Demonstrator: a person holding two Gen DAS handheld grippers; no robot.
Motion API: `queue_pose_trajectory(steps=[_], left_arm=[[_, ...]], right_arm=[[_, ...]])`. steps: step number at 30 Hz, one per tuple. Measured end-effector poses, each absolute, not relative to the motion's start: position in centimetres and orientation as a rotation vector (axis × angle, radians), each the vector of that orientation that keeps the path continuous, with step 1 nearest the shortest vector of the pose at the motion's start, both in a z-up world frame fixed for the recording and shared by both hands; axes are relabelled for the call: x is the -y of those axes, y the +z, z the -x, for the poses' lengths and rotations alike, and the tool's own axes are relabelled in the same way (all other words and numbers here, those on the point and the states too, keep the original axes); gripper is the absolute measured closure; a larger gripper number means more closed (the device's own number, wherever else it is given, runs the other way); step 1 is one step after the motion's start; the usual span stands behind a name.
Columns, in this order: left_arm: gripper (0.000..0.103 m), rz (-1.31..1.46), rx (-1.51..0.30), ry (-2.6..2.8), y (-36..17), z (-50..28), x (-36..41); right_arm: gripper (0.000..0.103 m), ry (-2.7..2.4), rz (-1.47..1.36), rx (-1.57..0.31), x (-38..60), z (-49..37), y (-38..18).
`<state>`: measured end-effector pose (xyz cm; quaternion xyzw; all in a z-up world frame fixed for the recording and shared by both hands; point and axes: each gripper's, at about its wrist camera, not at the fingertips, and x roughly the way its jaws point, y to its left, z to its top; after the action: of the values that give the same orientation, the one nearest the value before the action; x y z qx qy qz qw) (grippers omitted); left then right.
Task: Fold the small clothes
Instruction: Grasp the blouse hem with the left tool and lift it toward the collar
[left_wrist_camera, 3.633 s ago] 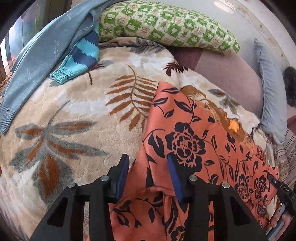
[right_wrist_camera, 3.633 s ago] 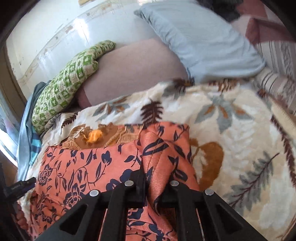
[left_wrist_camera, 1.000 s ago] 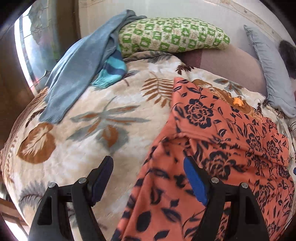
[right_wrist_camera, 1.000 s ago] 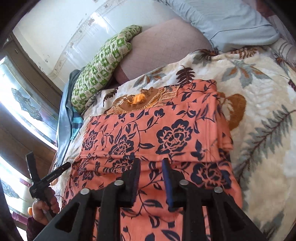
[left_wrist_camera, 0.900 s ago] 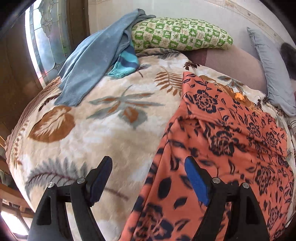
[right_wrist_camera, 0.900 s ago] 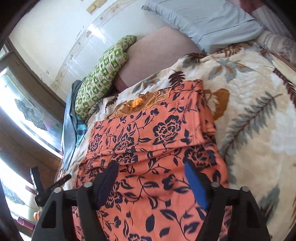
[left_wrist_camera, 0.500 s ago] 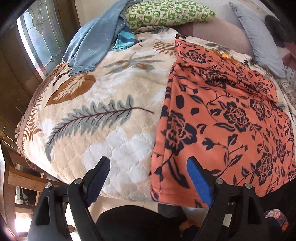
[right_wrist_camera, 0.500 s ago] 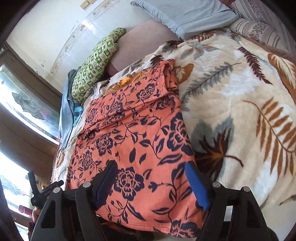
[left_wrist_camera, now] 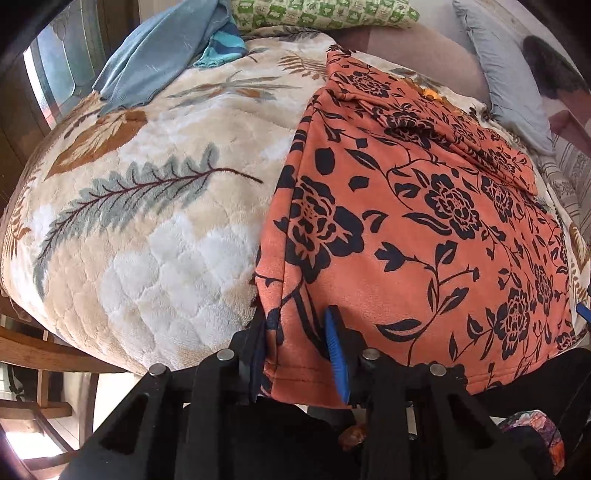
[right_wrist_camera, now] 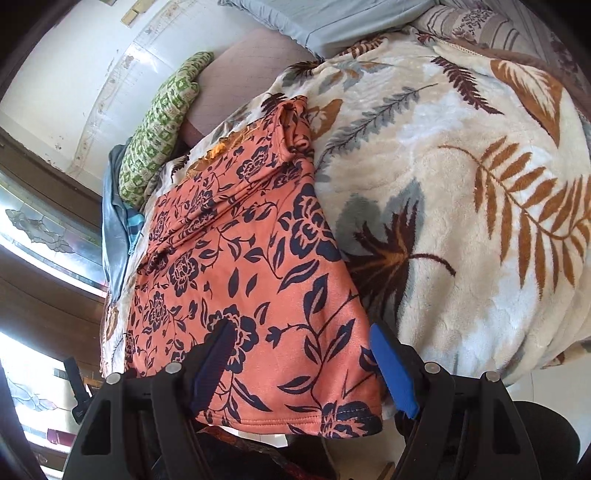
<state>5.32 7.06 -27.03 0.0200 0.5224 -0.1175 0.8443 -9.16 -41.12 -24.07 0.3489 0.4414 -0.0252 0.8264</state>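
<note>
Left gripper (left_wrist_camera: 295, 345) closing in just now on the near left hem corner of the orange floral garment (left_wrist_camera: 424, 221), blue pads narrowed with the fabric edge between them and seemingly pinching it. Lying spread lengthwise on the leaf-patterned blanket (left_wrist_camera: 147, 221) of the bed, hem hanging slightly over the near edge, sleeve already turned in along the far end. Resting well apart at the far left, a blue sweater (left_wrist_camera: 159, 55) beside a green checked pillow (left_wrist_camera: 325, 14). Turning to the right wrist view: right gripper (right_wrist_camera: 306, 365) standing wide apart, straddling the near right hem corner without pressing on it. Looking soft, light and floppy, likely draping and sliding on the plush blanket. Probably best taken by both hem corners at the stitched edge, pinching all layers together.
</note>
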Motion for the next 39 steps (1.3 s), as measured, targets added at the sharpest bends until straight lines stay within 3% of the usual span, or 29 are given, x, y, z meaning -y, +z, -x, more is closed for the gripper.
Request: queue_pose_trajectory(steps=[5,8,10,12,13,14,17,21,34,39], left_arm=[[0.077,-0.013,-1.115,-0.280,-27.0,-5.6,-7.5],[0.066,0.011,-1.123,-0.303,-27.1,-5.8,-7.4],[0.066,-0.034,-1.106,-0.302,-27.1,-5.5,-6.9],[0.070,-0.068,-1.089,-0.295,-27.1,-5.3,-6.5],[0.080,-0.069,-1.087,-0.294,-27.1,-5.3,-6.6],[0.089,-0.063,-1.087,-0.296,-27.1,-5.3,-6.8],[0.094,-0.030,-1.098,-0.317,-26.7,-5.5,-7.2],[0.095,0.009,-1.094,-0.357,-25.8,-5.3,-7.4],[0.095,0.199,-1.011,-0.486,-19.5,-4.7,-10.3],[0.095,0.242,-1.037,-0.490,-19.1,-6.0,-10.5]], right_arm=[[0.024,-0.077,-0.815,-0.974,42.3,10.1,-25.8],[0.024,-0.086,-0.800,-1.010,41.8,10.0,-26.4],[0.025,-0.100,-0.771,-1.053,41.4,9.8,-27.0],[0.030,-0.096,-0.768,-1.100,41.0,9.5,-27.9],[0.033,-0.098,-0.760,-1.118,40.7,9.5,-28.2],[0.041,-0.111,-0.726,-1.133,40.6,9.3,-28.3],[0.097,-0.136,-0.585,-1.182,39.5,9.0,-27.9],[0.097,-0.083,-0.510,-1.194,37.6,9.3,-27.0],[0.098,0.130,-0.748,-0.890,40.9,12.7,-16.6],[0.098,0.158,-0.808,-0.817,42.6,13.0,-15.0]])
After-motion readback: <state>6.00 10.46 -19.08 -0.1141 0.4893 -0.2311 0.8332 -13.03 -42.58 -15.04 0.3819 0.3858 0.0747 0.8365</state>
